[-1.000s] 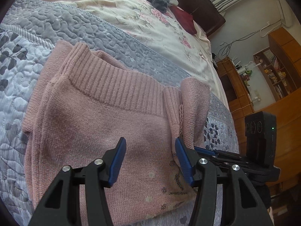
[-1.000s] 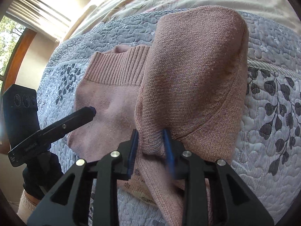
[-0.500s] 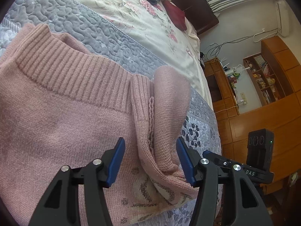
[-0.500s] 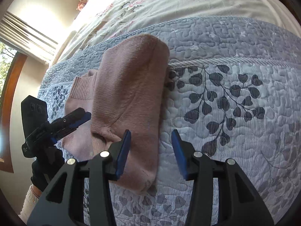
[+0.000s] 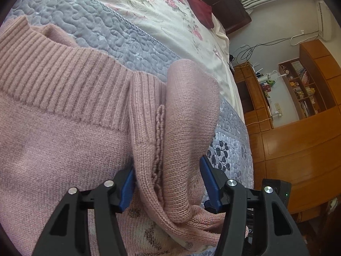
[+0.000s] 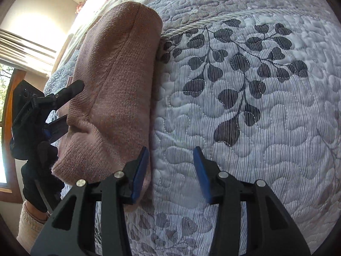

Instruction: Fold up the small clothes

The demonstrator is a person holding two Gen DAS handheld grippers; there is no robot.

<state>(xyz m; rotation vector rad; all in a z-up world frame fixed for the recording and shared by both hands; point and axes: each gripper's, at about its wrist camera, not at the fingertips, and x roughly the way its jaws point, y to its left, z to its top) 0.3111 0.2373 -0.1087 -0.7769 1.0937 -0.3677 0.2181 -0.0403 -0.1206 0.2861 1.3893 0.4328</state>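
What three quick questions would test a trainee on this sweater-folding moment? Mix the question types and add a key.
1. True or false: the right gripper is shut on the pink sweater.
2. Which lies between the open jaws of the left gripper: (a) the folded-in sleeve, (b) the dark red pillow, (c) bare quilt?
3. Fill in: the sweater's ribbed collar lies on the grey ____.

Key: 1 false, its jaws are open over the quilt; 2 a; 3 quilt.
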